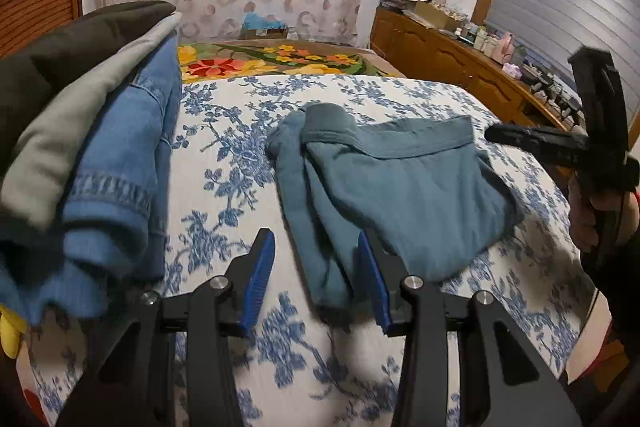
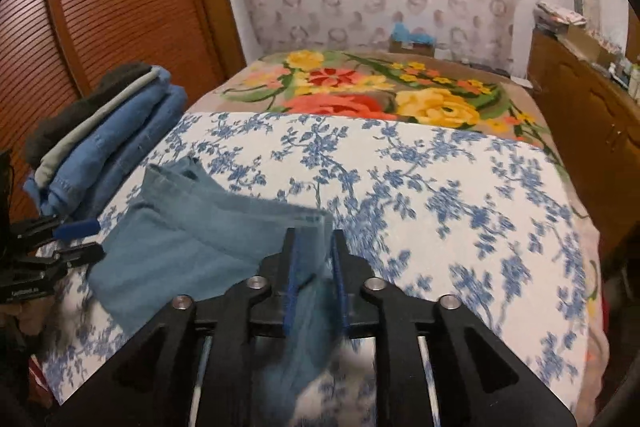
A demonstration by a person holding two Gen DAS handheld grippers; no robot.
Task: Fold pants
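The folded teal knit pants [image 1: 396, 187] lie on the blue-floral quilted bedspread [image 1: 240, 131]; motion blur obscures the near edge in the right wrist view. The right gripper [image 2: 314, 259] has soft teal cloth between its narrowly spaced blue pads; whether they pinch it cannot be told. The left gripper [image 1: 316, 263] stands open, empty, over the pants' near corner, beside a stack of folded denim garments [image 1: 120, 167].

1. No text, label, brand, number or sign can be read in either view.
2. The left gripper [image 2: 80, 239], seen at the left edge of the right wrist view, bears a small pale marking on its black body, too blurred to make out.
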